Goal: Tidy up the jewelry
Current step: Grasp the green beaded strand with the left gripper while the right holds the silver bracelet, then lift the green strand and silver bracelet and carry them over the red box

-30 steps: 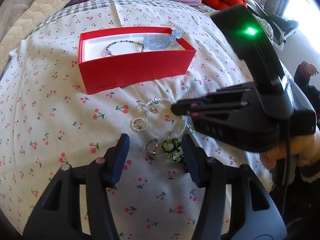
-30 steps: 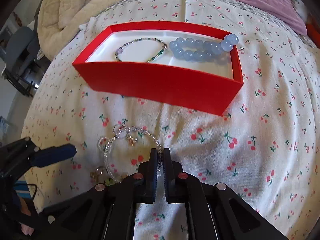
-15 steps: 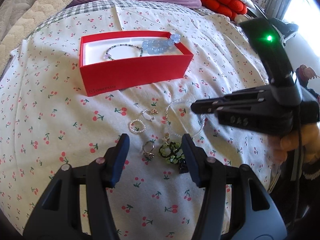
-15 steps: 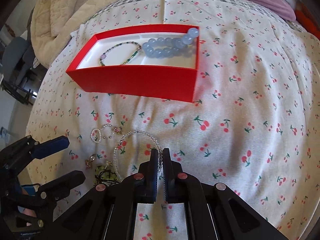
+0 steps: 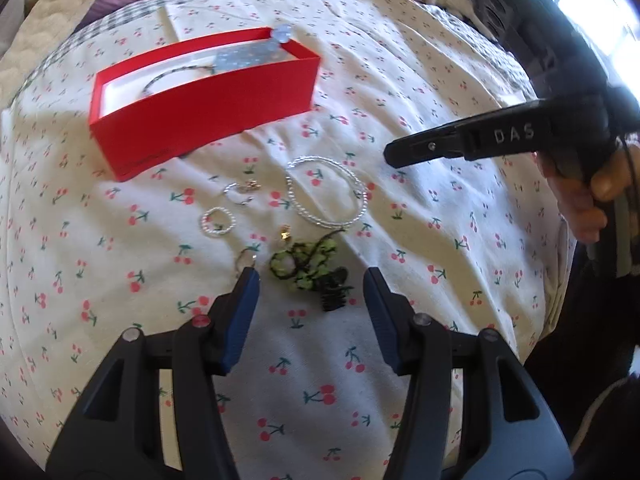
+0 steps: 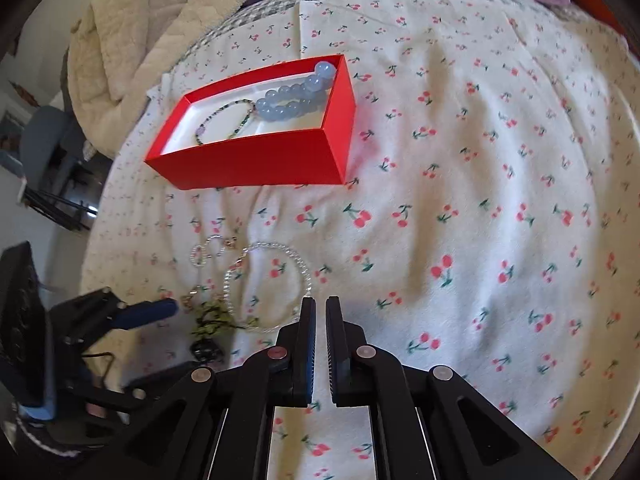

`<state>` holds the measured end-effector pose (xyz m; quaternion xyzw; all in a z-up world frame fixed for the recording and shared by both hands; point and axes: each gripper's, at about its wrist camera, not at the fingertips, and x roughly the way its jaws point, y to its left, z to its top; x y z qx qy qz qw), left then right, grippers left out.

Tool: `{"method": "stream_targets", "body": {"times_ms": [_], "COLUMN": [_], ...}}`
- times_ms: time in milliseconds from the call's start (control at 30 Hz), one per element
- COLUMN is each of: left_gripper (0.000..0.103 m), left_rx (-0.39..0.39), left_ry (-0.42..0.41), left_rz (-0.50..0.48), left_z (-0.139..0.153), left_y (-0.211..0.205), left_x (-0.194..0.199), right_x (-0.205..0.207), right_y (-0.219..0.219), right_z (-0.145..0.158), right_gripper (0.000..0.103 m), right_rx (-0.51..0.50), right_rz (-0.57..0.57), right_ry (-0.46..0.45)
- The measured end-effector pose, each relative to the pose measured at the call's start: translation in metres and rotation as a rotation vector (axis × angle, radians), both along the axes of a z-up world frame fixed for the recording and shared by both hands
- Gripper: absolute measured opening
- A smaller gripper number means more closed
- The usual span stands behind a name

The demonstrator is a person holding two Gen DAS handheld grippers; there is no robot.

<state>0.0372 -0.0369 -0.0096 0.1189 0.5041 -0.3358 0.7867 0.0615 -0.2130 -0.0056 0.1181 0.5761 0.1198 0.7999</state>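
The left gripper [image 5: 310, 282] points steeply down, jaws half apart and closing on nothing. The right gripper [image 6: 320, 306], gripped by a hand [image 5: 580, 196], is opening slightly, empty.

- red box [image 6: 256, 160]: open, toward bed's far edge; holds blue bead bracelet [image 6: 296, 96] and thin green one [image 6: 226, 122]
- clear bracelet [image 5: 326, 190]: flat on the sheet, near box
- pearl ring [image 5: 217, 222], hoop [image 5: 239, 194], green beaded piece [image 5: 308, 266]: clustered beside it

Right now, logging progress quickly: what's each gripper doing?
Left gripper: open, jaws closing, holding nothing.
Right gripper: jaws opening, nothing between them.
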Motion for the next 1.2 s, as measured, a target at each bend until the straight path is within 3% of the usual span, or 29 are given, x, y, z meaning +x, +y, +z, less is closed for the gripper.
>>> {"method": "stream_targets", "body": {"times_ms": [33,100,167,267,500,600,700,800,1000,1067,1100,1200], "left_gripper": [0.041,0.030,0.028,0.018,0.016,0.016,0.016,0.016,0.016,0.016,0.017,0.021], "left_rx": [0.004,0.018,0.032,0.038,-0.107,-0.166,-0.176,-0.135,0.060,0.108,0.113,0.084], "left_ry": [-0.004,-0.003,-0.008,-0.015,-0.041,0.006,0.024,0.048,0.036,0.022,0.019,0.035], "left_rz": [-0.001,0.001,0.004,0.026,0.125,0.172,0.220,0.251,0.351,0.390,0.402,0.433], "left_z": [-0.001,-0.003,-0.006,-0.006,0.031,0.036,0.035,0.028,0.005,0.002,0.003,0.006], "left_y": [-0.003,-0.008,-0.012,-0.015,0.012,0.028,0.041,0.056,0.093,0.109,0.117,0.135], "left_x": [0.000,0.001,0.002,0.005,0.014,0.020,0.023,0.026,0.027,0.028,0.028,0.030], "right_x": [-0.001,-0.001,-0.003,-0.002,0.008,0.014,0.018,0.018,0.014,0.012,0.012,0.008], "right_y": [-0.001,-0.002,-0.003,0.000,0.006,0.013,0.020,0.031,0.061,0.069,0.073,0.086], "right_z": [-0.001,-0.004,-0.005,-0.005,-0.012,-0.020,-0.025,-0.027,-0.031,-0.031,-0.031,-0.031], "right_gripper": [0.017,0.021,0.026,0.058,0.060,0.060,0.059,0.056,0.050,0.041,0.031,0.011], "right_rx": [0.015,0.042,0.059,0.064,0.092,0.065,0.025,-0.041,-0.234,-0.277,-0.293,-0.306], "right_rz": [-0.003,-0.003,-0.004,-0.007,-0.020,-0.022,-0.014,0.011,0.087,0.111,0.130,0.180], "right_ry": [0.014,0.039,0.048,0.047,0.061,0.067,0.062,0.038,-0.033,-0.057,-0.071,-0.092]}}
